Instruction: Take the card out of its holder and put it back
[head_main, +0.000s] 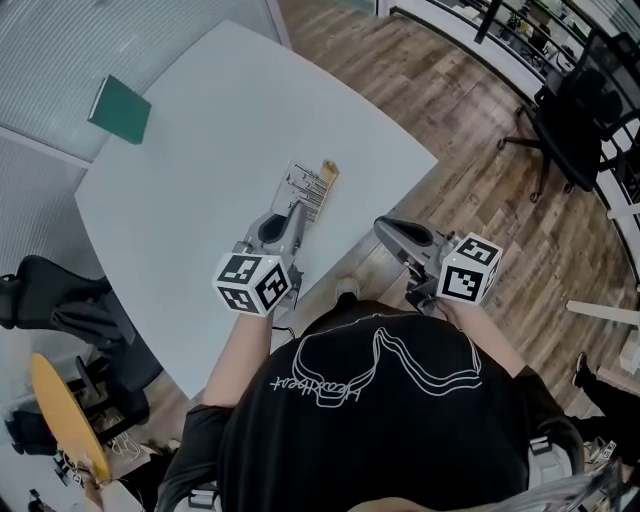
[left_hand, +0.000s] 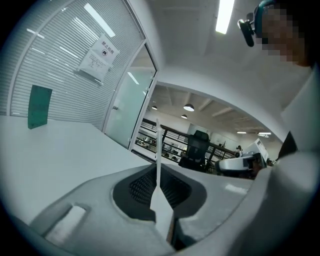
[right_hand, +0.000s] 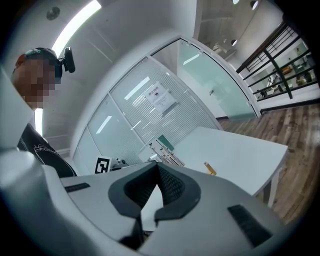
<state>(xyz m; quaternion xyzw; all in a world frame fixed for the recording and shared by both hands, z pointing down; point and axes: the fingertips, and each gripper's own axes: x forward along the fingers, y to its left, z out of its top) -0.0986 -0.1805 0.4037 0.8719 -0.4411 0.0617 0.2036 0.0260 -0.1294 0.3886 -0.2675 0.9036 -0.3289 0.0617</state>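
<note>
White table (head_main: 200, 130) lies under both grippers. Left gripper (head_main: 295, 212) pinches the thin card holder (head_main: 310, 188) tight, over the table's near side. Right gripper (head_main: 388, 228) is squeezed closed, holding nothing.

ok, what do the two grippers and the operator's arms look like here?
Both the left gripper and right gripper have light grey moulded bodies with tapered jaws lined by dark textured pads. Each carries a white cube printed with black square markers. Arms are bare below a black short-sleeved T-shirt with a white line drawing.
</note>
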